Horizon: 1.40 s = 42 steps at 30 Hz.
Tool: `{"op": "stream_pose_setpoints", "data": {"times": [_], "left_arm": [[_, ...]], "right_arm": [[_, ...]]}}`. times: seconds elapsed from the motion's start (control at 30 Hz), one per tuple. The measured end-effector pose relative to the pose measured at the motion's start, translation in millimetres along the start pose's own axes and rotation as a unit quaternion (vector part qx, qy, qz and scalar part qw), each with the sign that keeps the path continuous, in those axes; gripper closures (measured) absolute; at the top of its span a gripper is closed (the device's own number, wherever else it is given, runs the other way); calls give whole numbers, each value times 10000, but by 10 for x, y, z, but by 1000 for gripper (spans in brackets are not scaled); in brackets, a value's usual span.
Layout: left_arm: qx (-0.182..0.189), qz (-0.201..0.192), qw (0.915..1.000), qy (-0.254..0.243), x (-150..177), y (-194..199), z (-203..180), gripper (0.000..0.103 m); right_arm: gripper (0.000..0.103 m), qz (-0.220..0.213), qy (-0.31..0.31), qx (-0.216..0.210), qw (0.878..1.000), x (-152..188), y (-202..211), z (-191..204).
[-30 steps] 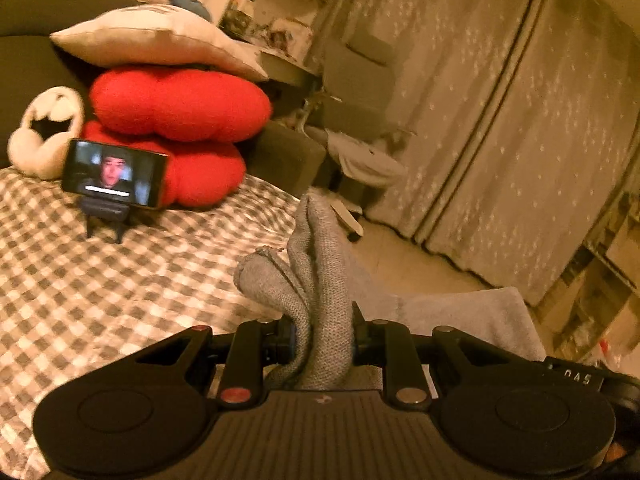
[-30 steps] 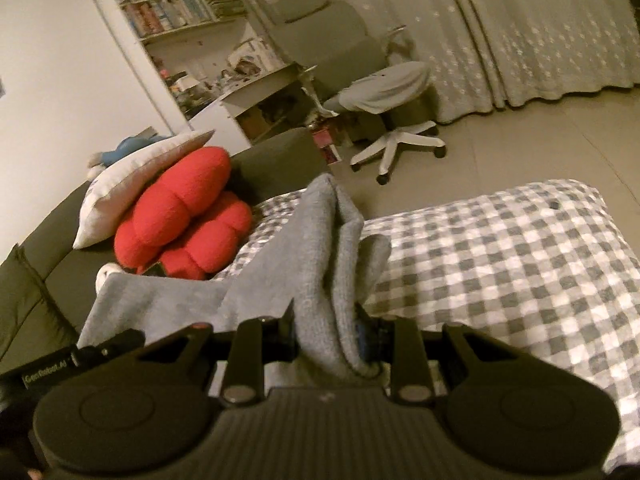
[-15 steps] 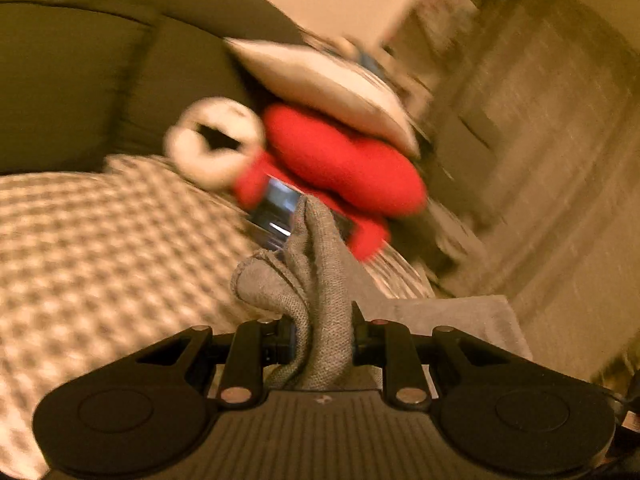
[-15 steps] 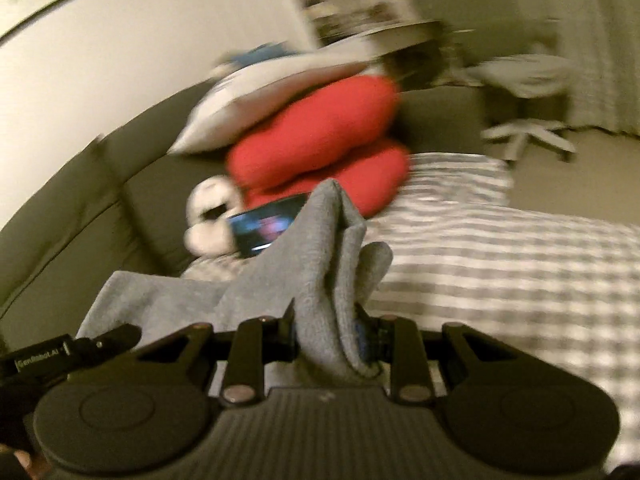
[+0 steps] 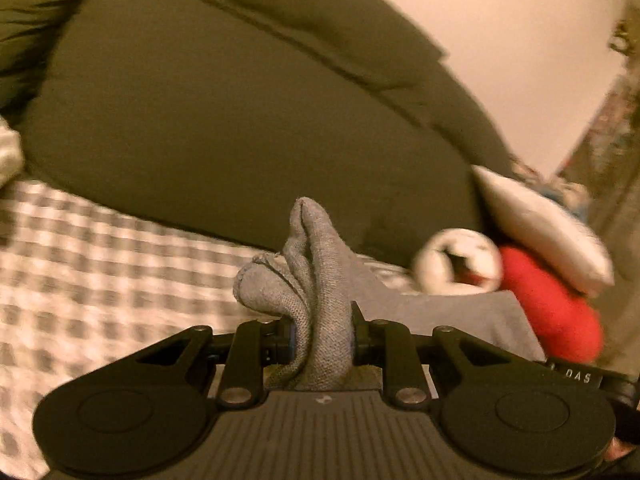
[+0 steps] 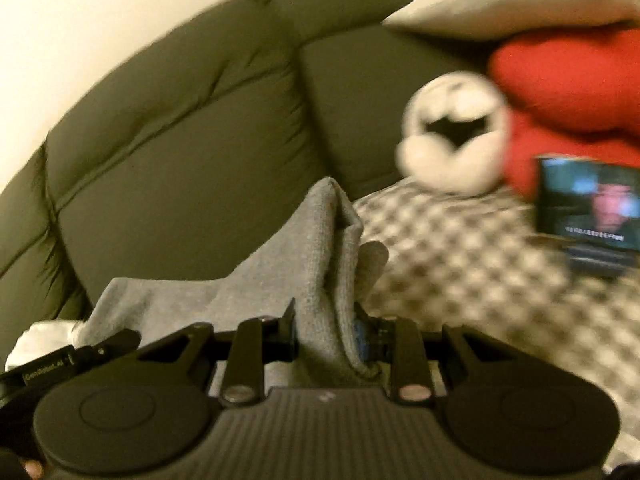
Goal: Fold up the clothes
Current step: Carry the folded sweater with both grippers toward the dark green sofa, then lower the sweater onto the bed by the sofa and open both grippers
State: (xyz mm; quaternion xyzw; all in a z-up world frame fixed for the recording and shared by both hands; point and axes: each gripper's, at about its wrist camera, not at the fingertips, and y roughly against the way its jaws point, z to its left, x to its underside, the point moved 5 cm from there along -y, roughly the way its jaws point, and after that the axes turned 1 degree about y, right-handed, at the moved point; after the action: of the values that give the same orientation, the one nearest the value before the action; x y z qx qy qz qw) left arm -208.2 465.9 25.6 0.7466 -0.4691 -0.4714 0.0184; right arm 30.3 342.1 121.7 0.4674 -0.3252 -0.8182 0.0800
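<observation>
**Both hand-held grippers clamped on the grey garment, held over the checked cover**

Your left hand-held gripper (image 5: 322, 338) is closed on a bunched corner of the grey garment (image 5: 320, 280); your right hand-held gripper (image 6: 326, 334) is closed on another bunched corner (image 6: 320, 264). The cloth spans between the two, its slack running sideways from each grip. Both views are blurred, so I cannot tell whether the hanging part touches the checked cover (image 5: 100, 272) or hangs free.

Doing it well:
- Keep both corners level and the span taut, so the fold line falls straight.
- Each grip holds a thick wad; a hard tug could let a layer slip out.
- Lower both ends together, so the cloth lays down flat.

Room and edges:
- Open checked cover lies on the left-hand side.
- The sofa back (image 5: 240, 120) rises close ahead.
- The phone (image 6: 588, 208) on its stand, the white plush (image 6: 452, 136) and the red cushion (image 6: 568, 80) crowd the right-hand side; keep the garment's swing away from the phone.
</observation>
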Motion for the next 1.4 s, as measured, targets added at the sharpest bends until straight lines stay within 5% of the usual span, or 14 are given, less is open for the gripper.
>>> {"op": "stream_pose_setpoints", "data": {"times": [0.37,0.67,0.87,0.93,1.1,1.3,1.37,1.4], "left_arm": [[-695,-586,9958,109,-98,-560,387,83],[-811,-413,9939,624,171,-919,752,81],[-728,-501,9947,528,214,-940,780,77],[-728,-458,9946,578,216,-913,827,72],[-862,-513,9932,589,203,-722,835,71],[-1300,-1000,9859,346,32,-360,736,73],[-1196,-940,9882,177,7,-370,613,73],[-1134,-897,9895,51,3,-419,531,73]], "right_arm": [[80,406,142,-830,9956,-204,-1280,62],[76,630,-649,-1281,9876,-8,-1824,-447],[61,547,-822,-1211,9877,18,-1805,-587],[46,498,-728,-1042,9906,-9,-1769,-573],[33,299,-82,-568,9979,-27,-1617,-475],[38,-261,312,-150,9991,-101,-1296,-381],[54,-433,439,-276,9977,-101,-1218,-299],[69,-472,492,-378,9970,-89,-1205,-241]]}}
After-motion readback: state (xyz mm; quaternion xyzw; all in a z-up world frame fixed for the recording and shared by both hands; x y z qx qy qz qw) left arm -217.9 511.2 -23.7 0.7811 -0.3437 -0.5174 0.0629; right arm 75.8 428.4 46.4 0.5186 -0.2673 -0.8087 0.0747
